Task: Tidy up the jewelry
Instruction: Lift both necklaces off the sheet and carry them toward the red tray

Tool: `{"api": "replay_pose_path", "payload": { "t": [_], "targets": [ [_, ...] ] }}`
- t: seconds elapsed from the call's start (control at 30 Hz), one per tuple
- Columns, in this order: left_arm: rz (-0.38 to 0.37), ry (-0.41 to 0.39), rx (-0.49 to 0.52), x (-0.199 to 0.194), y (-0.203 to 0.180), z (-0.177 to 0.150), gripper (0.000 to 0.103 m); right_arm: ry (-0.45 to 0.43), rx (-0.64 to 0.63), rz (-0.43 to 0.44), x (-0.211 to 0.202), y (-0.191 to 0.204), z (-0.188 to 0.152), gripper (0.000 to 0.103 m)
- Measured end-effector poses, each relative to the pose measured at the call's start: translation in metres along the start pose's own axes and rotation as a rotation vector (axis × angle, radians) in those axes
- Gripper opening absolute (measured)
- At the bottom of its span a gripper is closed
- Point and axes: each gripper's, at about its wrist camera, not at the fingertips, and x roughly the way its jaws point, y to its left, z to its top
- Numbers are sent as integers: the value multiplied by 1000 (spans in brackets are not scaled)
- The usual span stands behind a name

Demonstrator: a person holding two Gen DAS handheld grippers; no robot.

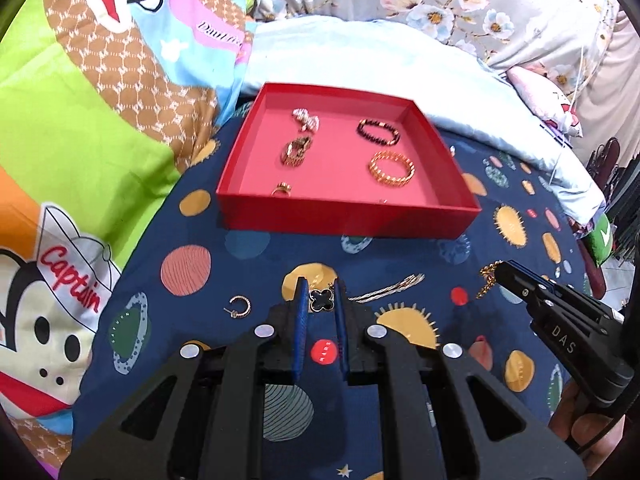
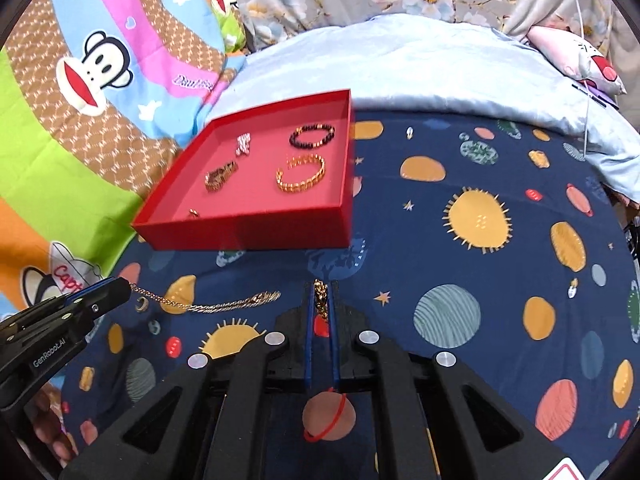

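A red tray holds a dark bead bracelet, a gold link bracelet, a gold band, a pearl piece and a small ring. My left gripper is shut on a black clover pendant of a gold necklace that lies on the blue cloth. My right gripper is shut on a gold chain.
A small gold hoop earring lies on the planet-print cloth left of my left gripper. A light blue pillow lies behind the tray. A cartoon monkey quilt is at the left.
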Motion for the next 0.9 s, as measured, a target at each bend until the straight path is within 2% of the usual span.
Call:
{"api": "replay_pose_path", "payload": {
  "t": [0.23, 0.3, 0.5, 0.9],
  "targets": [
    [-10, -30, 36, -22, -11, 15, 12, -39, 3, 25, -22, 0, 8, 6],
    [-9, -35, 47, -27, -15, 21, 5, -54, -1, 33, -28, 2, 12, 6],
    [-16, -78, 62, -41, -22, 41, 5, -97, -16, 50, -42, 9, 26, 6],
    [-12, -138, 47, -56, -14, 62, 0, -117, -16, 55, -45, 10, 33, 6]
  ]
}}
